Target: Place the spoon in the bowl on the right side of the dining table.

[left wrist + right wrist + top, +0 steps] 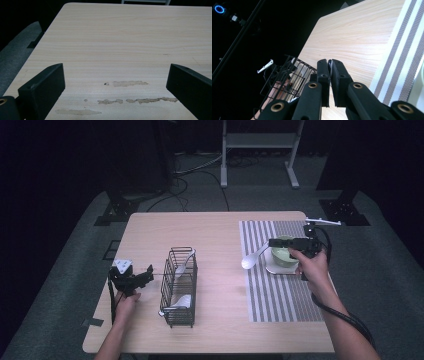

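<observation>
In the high view, a white spoon [252, 257] hangs in the air with its bowl end toward the left. My right gripper [274, 242] is shut on its handle, just above a green bowl [285, 256] that sits on a white saucer [278, 269]. In the right gripper view the jaws [330, 65] are pressed together on a thin white edge. My left gripper [148, 273] stays low over the table left of a black wire basket [179, 287]. It is open [116, 72], with bare wood between its jaws.
The wire basket [284, 80] holds two white spoons, one leaning at the far end [184, 262] and one at the near end [180, 302]. A grey striped placemat [280, 292] lies under the saucer. Worn patches [130, 83] mark the tabletop near my left gripper.
</observation>
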`<state>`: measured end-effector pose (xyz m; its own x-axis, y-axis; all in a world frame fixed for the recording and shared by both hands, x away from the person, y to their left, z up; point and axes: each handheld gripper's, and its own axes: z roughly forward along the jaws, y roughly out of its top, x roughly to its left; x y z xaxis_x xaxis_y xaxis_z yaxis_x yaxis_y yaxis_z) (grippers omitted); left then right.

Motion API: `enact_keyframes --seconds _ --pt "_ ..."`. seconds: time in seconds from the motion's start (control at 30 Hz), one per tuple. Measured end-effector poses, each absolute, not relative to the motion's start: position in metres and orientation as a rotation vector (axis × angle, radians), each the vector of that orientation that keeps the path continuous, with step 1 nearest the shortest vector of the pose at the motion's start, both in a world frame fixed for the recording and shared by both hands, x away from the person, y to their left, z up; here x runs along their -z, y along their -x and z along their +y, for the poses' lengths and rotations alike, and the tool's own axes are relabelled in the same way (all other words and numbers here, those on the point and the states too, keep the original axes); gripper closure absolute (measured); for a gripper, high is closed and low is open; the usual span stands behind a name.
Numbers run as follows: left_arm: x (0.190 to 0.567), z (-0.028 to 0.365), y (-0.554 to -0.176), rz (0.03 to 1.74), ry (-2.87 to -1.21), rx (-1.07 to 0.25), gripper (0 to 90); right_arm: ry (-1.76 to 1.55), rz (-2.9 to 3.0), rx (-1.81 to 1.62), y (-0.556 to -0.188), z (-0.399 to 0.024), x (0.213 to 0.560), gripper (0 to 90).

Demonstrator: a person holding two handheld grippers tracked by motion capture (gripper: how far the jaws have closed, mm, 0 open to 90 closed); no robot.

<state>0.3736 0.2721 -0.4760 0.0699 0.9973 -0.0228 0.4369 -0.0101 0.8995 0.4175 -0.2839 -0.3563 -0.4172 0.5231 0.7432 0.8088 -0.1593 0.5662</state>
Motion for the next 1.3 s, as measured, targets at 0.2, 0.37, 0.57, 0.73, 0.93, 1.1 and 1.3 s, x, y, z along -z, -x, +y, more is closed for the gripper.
enact_keyframes --seconds 0.2,0.37,0.57,0.73,0.93,1.1,1.3 --pt "0.476 0.272 -0.374 1.477 -1.561 -0.901 0.9 1.552 -1.84 1.611 -0.418 -0.291 0.357 85.4" --pt "0.476 0.272 -0.374 1.48 -1.557 -0.899 1.0 1.577 -1.825 1.619 -0.419 -0.298 0.357 85.4" --pt "0.476 0.272 -0.374 1.477 -1.561 -0.901 1.0 1.603 -1.81 1.625 -0.42 -0.306 0.36 85.4" --pt "0.476 0.272 -0.374 1.477 -1.56 -0.902 0.9 1.624 -1.8 1.633 -0.421 -0.311 0.36 85.4" --pt "0.476 0.272 -0.374 1.478 -1.561 -0.902 1.0 1.641 -1.794 1.641 -0.421 -0.316 0.358 85.4" --pt "0.476 0.272 -0.374 1.481 -1.555 -0.899 0.9 1.663 -1.792 1.647 -0.422 -0.322 0.357 85.4" --pt "0.476 0.272 -0.374 1.48 -1.557 -0.9 0.9 1.687 -1.776 1.655 -0.422 -0.329 0.358 85.4"
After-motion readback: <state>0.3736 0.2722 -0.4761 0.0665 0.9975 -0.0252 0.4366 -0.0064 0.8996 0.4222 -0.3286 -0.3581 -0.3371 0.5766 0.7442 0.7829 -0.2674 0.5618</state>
